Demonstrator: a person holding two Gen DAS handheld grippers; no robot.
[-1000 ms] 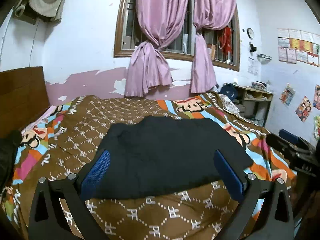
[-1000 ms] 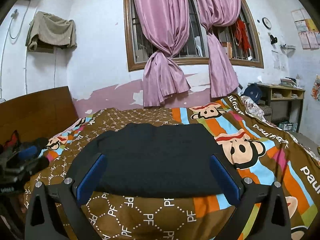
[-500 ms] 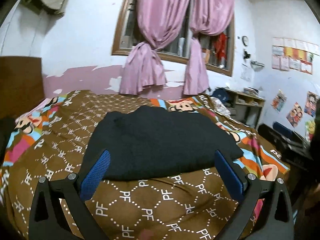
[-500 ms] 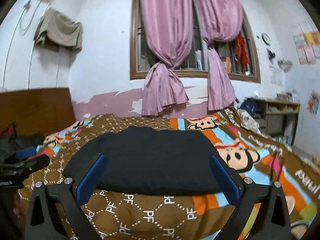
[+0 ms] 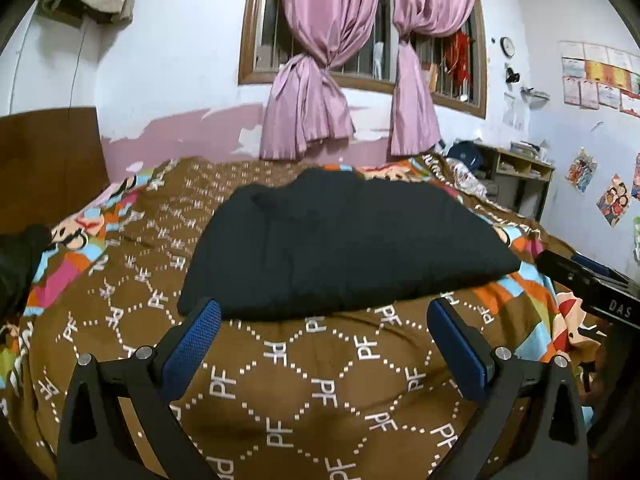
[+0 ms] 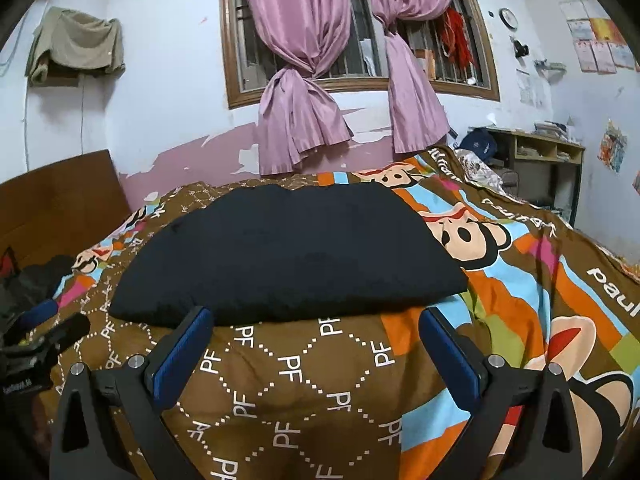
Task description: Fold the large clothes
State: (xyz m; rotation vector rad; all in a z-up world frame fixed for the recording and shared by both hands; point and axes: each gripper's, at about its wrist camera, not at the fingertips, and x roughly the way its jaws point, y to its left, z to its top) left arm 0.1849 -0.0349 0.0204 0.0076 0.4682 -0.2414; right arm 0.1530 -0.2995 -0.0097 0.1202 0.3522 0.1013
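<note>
Just beyond each open hand-held gripper [image 5: 324,312] lies the folded black garment [image 5: 344,248].

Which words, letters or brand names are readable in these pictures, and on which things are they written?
"PF": repeated in white all over the brown bedspread.
"paul": white letters on the bedspread's right side, cut by the picture edge.
"DAS": on the right gripper, seen from the left camera.
Wall papers, clock and the label on the left gripper: too small or blurred.

"PF" and "paul" on the bedspread [image 6: 304,368]; "DAS" on the right gripper [image 5: 600,292].
</note>
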